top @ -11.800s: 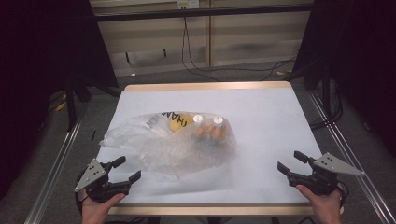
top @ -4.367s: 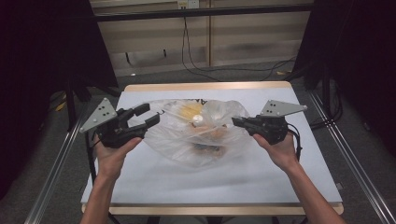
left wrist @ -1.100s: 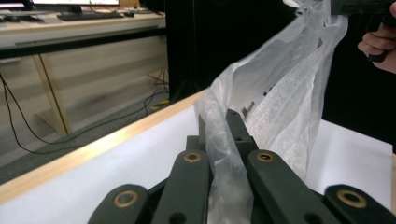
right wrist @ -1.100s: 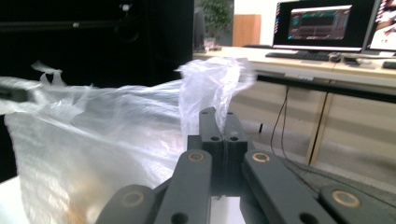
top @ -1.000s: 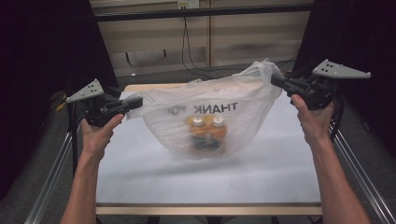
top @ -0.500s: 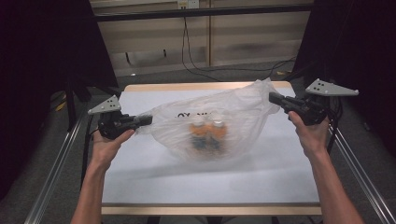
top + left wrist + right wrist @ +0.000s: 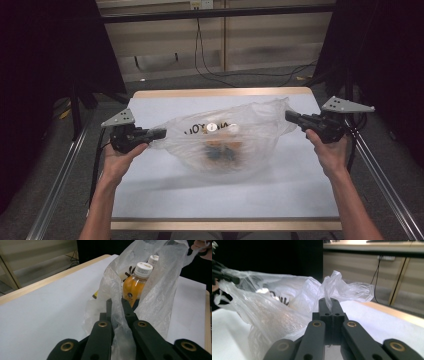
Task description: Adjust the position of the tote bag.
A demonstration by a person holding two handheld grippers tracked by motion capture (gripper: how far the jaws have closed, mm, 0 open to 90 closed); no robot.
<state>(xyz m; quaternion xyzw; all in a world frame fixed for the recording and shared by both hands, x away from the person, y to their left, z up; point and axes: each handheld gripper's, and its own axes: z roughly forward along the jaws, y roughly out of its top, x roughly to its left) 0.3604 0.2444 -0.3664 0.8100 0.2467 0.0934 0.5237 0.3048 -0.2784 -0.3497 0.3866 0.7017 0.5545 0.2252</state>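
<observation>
A clear plastic bag (image 7: 225, 137) with black lettering rests on the white table (image 7: 150, 192), stretched between both grippers. Inside stand two orange drink bottles (image 7: 220, 145) with white caps (image 7: 212, 127). My left gripper (image 7: 161, 133) is shut on the bag's left handle, and in the left gripper view the film (image 7: 117, 312) runs between its jaws, with a bottle (image 7: 136, 285) just beyond. My right gripper (image 7: 290, 116) is shut on the bag's right handle; in the right gripper view the thin plastic (image 7: 328, 301) rises from its closed jaws.
The table has a wooden edge (image 7: 225, 92) at the far side. Metal rails (image 7: 60, 190) run along both sides of the table. Cables (image 7: 210, 60) lie on the floor behind, and dark curtains stand left and right.
Both grippers have come down from a raised, spread hold. The bag with its bottles has sunk onto the table and sags wider. Both grippers stay shut on the handles.
</observation>
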